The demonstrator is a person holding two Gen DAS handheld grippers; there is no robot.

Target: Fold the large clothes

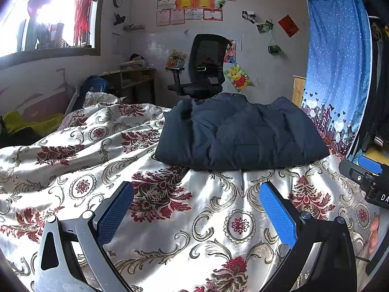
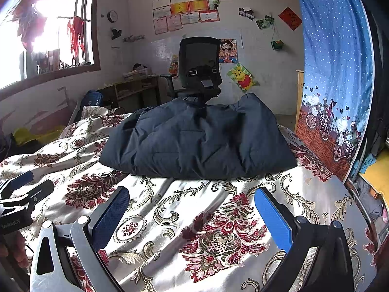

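A dark navy padded jacket [image 1: 240, 131] lies folded into a thick bundle on the bed's floral satin cover [image 1: 73, 165]. It also shows in the right wrist view [image 2: 197, 141]. My left gripper [image 1: 197, 194] is open and empty, hovering above the cover a short way in front of the jacket. My right gripper [image 2: 192, 199] is open and empty too, in front of the jacket's near edge. The right gripper's body shows at the right edge of the left wrist view [image 1: 364, 172]. The left gripper shows at the left edge of the right wrist view [image 2: 22, 194].
A black office chair [image 1: 201, 68] stands behind the bed by the poster-covered wall. A blue dotted curtain [image 1: 338, 73] hangs to the right of the bed. A low wooden shelf [image 1: 133, 80] and a blue backpack [image 1: 93, 87] stand at the back left under the window.
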